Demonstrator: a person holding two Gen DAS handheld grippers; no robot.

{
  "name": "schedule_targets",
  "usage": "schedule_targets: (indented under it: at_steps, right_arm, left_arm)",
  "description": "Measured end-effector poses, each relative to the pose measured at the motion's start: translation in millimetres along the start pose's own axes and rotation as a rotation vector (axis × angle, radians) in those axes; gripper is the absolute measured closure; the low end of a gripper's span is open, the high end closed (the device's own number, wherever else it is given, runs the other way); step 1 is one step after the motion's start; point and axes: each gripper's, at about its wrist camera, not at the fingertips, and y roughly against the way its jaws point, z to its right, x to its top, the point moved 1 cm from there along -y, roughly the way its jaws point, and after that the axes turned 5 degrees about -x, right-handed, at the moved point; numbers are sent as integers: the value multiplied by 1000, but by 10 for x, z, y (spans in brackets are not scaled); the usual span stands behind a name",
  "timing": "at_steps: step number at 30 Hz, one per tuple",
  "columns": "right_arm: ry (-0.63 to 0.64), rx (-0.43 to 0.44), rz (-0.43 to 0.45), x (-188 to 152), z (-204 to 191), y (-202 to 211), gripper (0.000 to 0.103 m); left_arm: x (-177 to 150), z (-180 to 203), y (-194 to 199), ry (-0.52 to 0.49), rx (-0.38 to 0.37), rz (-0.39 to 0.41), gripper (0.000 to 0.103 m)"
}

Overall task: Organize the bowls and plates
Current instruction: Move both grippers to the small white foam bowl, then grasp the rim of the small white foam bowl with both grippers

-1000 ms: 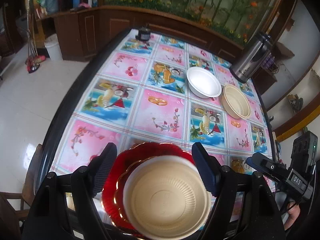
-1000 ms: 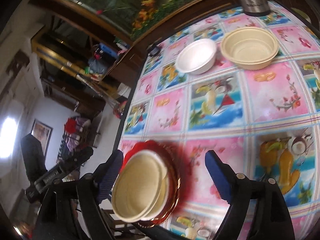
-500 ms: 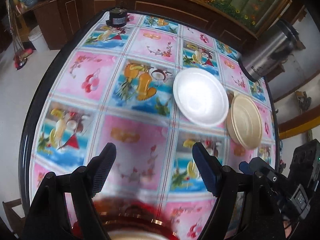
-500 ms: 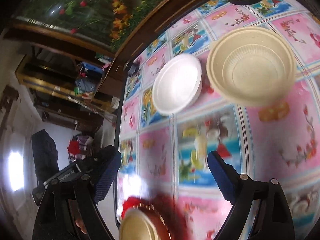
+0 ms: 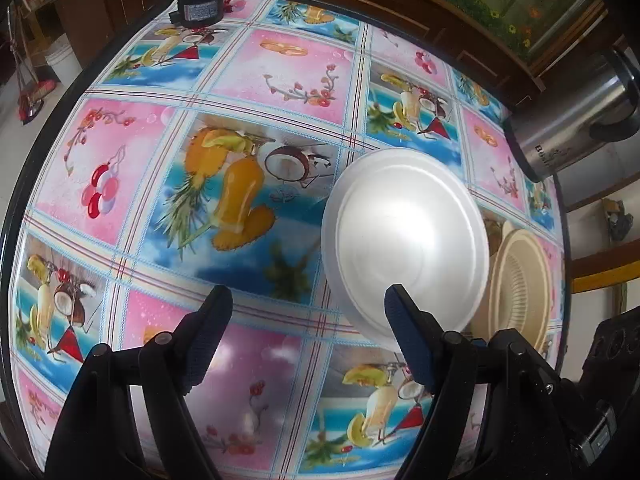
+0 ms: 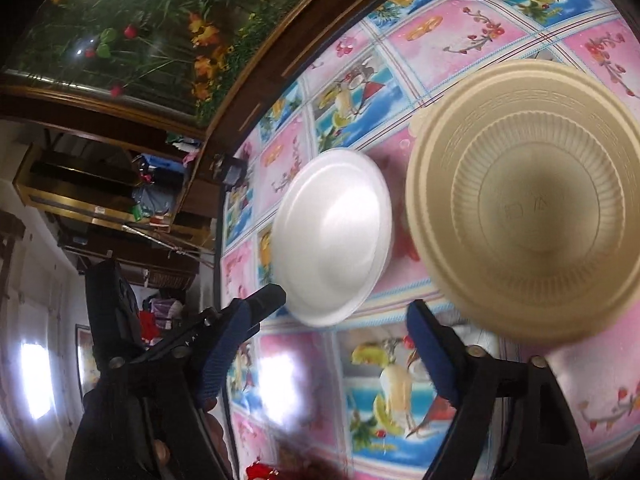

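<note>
the round table [image 5: 120, 128], under its fruit-print cloth, fills most of both views. the beige bowl [image 6: 532, 208] fills the right of the right wrist view and shows as a sliver at the right edge of the left wrist view. the white bowl [image 5: 404, 240] sits just beside it, centre-right in the left view; the two lie close together, probably so they can be nested. a steel flask [image 5: 568, 128] stands at the upper right. the left gripper [image 5: 308, 320] hovers low, jaws wide and empty, its right finger overlapping the white bowl's near rim in frame. the right gripper [image 6: 340, 324], also wide and empty, points between the bowls.
</note>
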Motion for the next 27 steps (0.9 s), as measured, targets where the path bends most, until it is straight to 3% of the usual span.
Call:
schedule_targets:
  at_steps: [7,11,13,19,21,27]
  right_arm:
    - [-5,-73,21,81,81,-154,38]
    - [4,-117,17,76,106,-225,47]
    - [11,-134,8,73,117,-259,58]
    - [45,-165,-7,35,99,-309,89]
    - [65,-163,-9,-1,67,-306,93]
    - [99,-154,9,-126,-6,-162,94]
  left_arm:
    - [15,40,-135,-14,11,14,28]
    - [-6,58,-196,-36,28,-7,44]
    - [-16,60,-209,-49,44,-10,60]
    - [-43,75,-180,-76,52,-9,85]
    - [-68,91,-131,-92,70,1,86]
    - [-194,89,58,-117,85,17,88]
